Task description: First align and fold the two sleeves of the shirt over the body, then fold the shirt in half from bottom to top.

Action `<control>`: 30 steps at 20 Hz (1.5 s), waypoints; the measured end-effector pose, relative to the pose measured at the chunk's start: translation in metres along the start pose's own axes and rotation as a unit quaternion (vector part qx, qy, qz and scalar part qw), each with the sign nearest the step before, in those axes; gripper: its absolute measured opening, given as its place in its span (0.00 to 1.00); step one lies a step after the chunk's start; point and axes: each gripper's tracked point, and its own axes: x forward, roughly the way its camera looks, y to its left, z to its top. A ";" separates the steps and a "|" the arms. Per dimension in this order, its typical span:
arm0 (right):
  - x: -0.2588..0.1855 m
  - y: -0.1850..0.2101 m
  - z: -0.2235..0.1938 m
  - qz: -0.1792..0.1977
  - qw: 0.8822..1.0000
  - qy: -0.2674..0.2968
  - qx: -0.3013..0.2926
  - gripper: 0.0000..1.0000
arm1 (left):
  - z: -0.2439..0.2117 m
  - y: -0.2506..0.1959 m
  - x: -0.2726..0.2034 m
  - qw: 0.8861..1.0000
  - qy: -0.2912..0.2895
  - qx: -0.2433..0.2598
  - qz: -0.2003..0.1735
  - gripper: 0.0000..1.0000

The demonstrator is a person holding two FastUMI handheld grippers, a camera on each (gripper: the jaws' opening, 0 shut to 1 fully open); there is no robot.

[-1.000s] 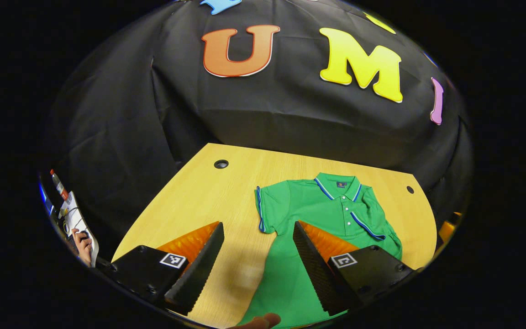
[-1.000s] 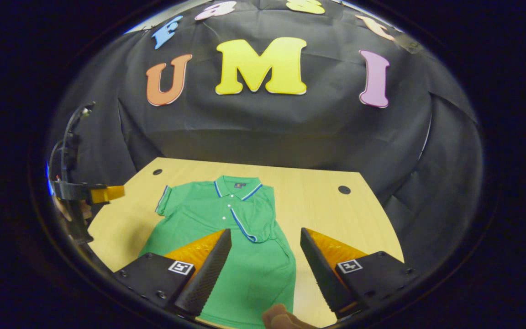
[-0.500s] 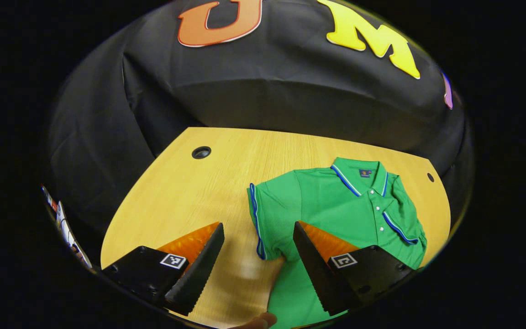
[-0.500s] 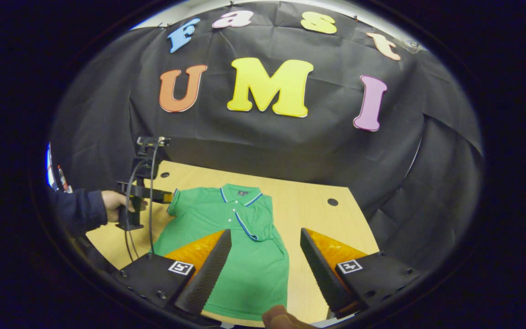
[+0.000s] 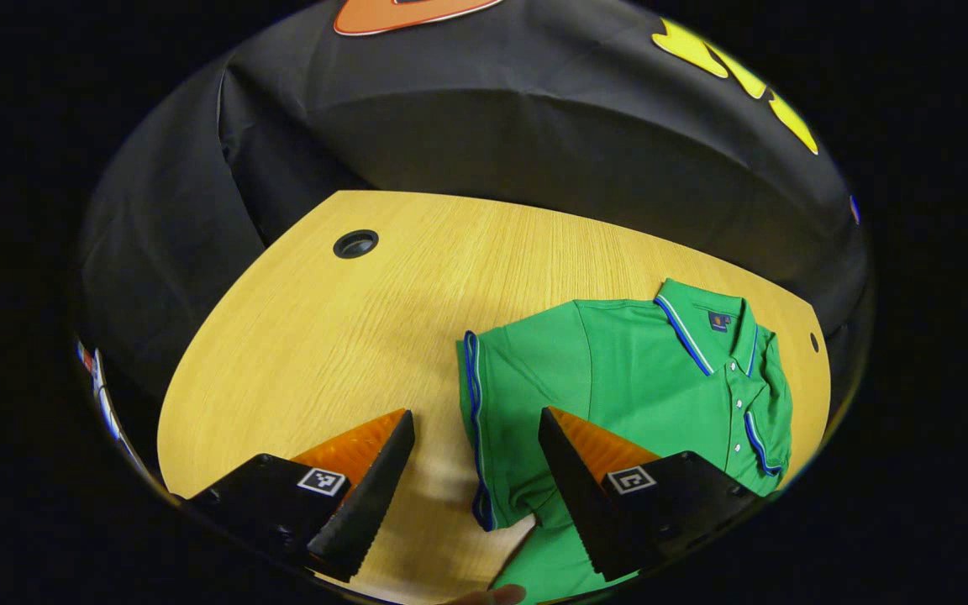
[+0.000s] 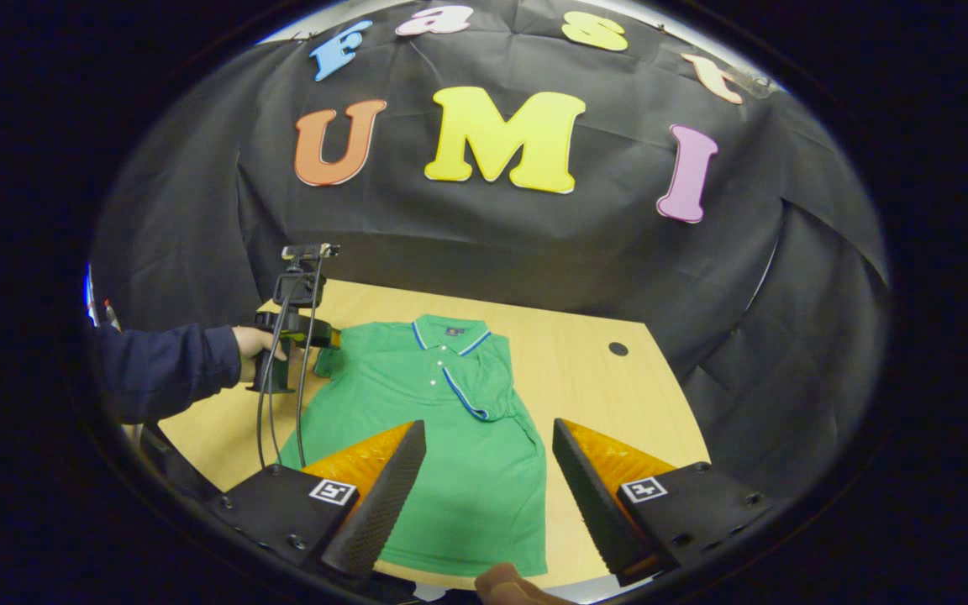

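In the left gripper view, the left gripper (image 5: 471, 458) gapes wide at lower centre, holding nothing; the blue-trimmed sleeve (image 5: 492, 420) of the green shirt (image 5: 644, 378) lies between its fingers on the wooden table (image 5: 324, 336).

In the right gripper view, the right gripper (image 6: 488, 483) stands equally wide and empty at the bottom, above the shirt's lower body. At left, a hand (image 6: 250, 346) holds the left gripper at the sleeve.
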 end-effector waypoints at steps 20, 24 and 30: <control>0.011 -0.044 -0.001 -0.053 0.995 -0.003 0.084 0.98 | -0.016 0.008 0.014 0.997 0.073 -0.001 0.012 0.12; 0.007 -0.049 0.014 -0.059 0.995 -0.031 0.080 0.98 | -0.014 0.007 0.013 0.996 0.088 0.017 0.001 0.06; 0.009 -0.052 0.027 -0.057 0.994 -0.053 0.073 0.98 | 0.013 -0.001 -0.008 0.995 0.060 0.082 0.024 0.04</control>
